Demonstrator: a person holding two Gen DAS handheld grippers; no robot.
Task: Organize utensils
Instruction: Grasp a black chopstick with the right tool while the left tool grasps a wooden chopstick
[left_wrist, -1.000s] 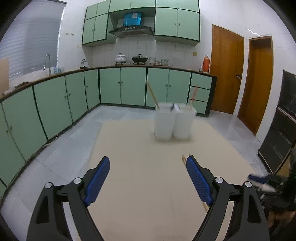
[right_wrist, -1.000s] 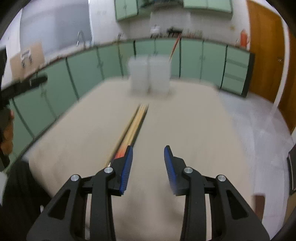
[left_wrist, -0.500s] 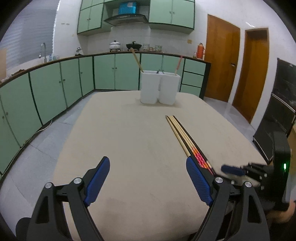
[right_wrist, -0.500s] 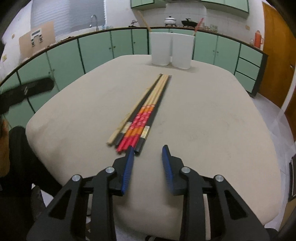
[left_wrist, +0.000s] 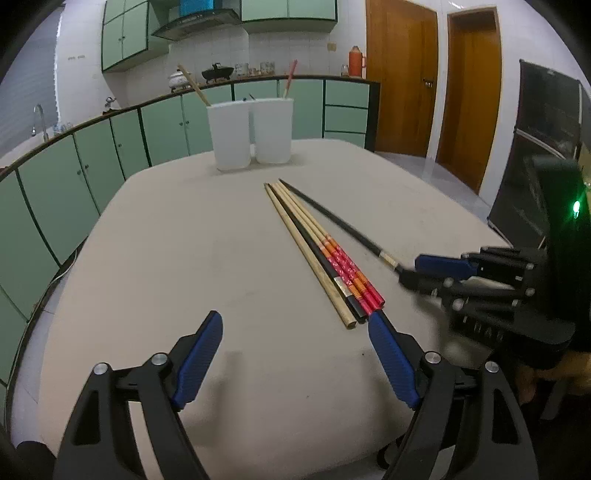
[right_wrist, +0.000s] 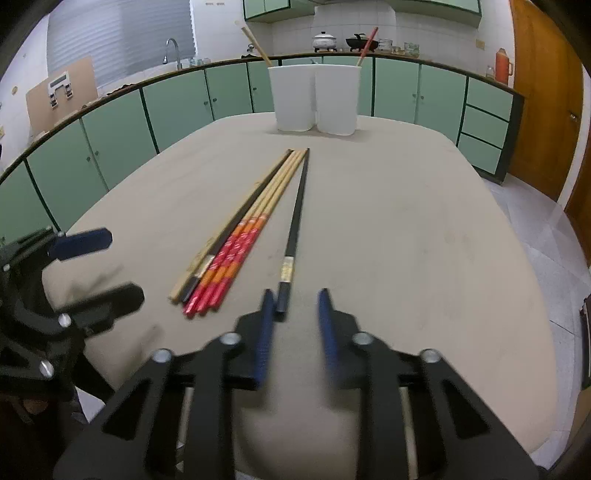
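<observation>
Black chopstick (right_wrist: 295, 218) end between closing right fingers (right_wrist: 264, 332).

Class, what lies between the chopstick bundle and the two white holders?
Only bare table separates the chopstick bundle from the white holders; both wrist views show this.

Bare table (left_wrist: 177, 266) lies open left of the chopstick bundle (left_wrist: 325, 258); two white holders (left_wrist: 251, 133) block the far middle, a lone black chopstick (right_wrist: 295, 221) right
</observation>
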